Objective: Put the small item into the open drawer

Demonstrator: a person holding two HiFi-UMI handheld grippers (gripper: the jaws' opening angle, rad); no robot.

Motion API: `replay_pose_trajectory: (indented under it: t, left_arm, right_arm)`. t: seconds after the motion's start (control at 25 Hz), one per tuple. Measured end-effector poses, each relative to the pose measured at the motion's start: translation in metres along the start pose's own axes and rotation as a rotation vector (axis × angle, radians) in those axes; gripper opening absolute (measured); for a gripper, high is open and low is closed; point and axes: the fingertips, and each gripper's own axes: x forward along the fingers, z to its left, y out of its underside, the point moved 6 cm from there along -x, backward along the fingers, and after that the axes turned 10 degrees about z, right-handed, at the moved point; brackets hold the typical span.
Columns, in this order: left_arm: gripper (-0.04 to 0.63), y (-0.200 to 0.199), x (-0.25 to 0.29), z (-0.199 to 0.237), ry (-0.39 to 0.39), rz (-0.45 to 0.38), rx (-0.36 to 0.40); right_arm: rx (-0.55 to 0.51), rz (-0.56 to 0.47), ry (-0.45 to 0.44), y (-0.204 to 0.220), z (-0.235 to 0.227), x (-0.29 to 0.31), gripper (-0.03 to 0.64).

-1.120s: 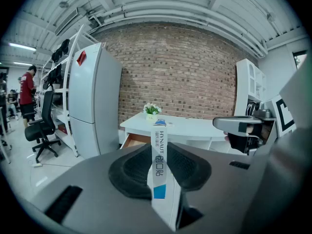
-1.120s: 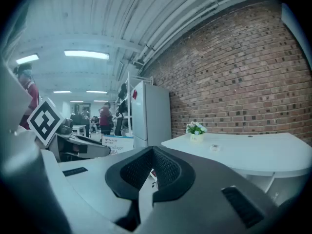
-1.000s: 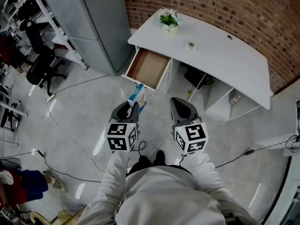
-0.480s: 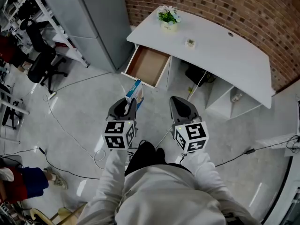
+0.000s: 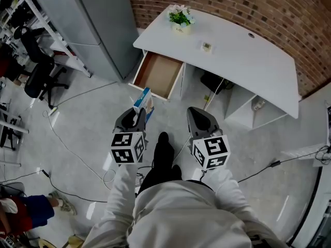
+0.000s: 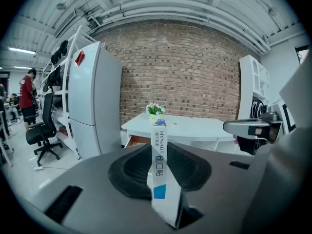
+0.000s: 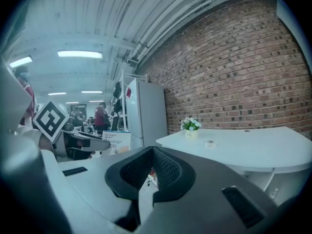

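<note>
I am reading down the narrow edge of the small box [image 6: 159, 145] that I am clamping between the jaws of my left gripper [image 6: 160, 156]. It is carrying the brand HYNAUT, then a line of small Chinese print too fine for me, then three large characters, 创口贴. In the right gripper view its broad face is showing the same brand above a word ending in "andage". The marker cubes [image 5: 125, 148] are showing only square black-and-white codes, no letters
</note>
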Motion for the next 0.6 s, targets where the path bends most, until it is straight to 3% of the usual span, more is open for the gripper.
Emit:
replay_pose_trajectory:
  t: [0.6]
  left_arm:
    - [0.101, -0.051, 0.129, 0.076, 0.053, 0.056, 0.012]
  right_arm:
    - [0.036, 0.019, 0.073, -0.048, -0.05, 0.13, 0.026]
